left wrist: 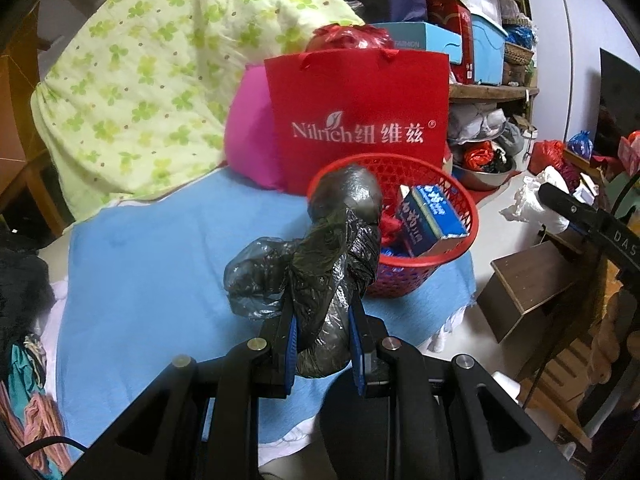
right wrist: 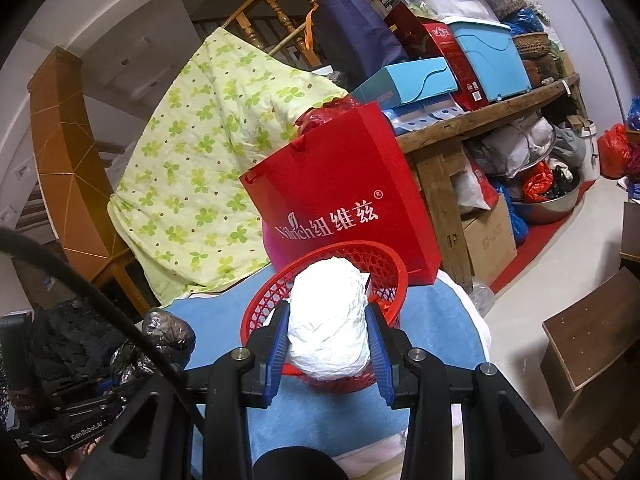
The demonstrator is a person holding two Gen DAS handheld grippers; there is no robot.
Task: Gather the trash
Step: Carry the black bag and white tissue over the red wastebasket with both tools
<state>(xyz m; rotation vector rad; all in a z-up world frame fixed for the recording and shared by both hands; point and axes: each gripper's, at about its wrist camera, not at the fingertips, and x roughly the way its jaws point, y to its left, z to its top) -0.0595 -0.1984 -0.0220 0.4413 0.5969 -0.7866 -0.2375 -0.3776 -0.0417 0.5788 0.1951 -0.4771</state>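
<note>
Left gripper clenched on crumpled black plastic bag, bag held above blue towel, just short of red basket. Right gripper clamps white paper wad over the basket's near rim. Red gift bag behind.

Glossy crinkled black plastic bag in my left gripper, matt crumpled white paper wad in my right gripper, red plastic lattice basket, soft blue terry cloth, smooth red paper carrier bag upper centre.
</note>
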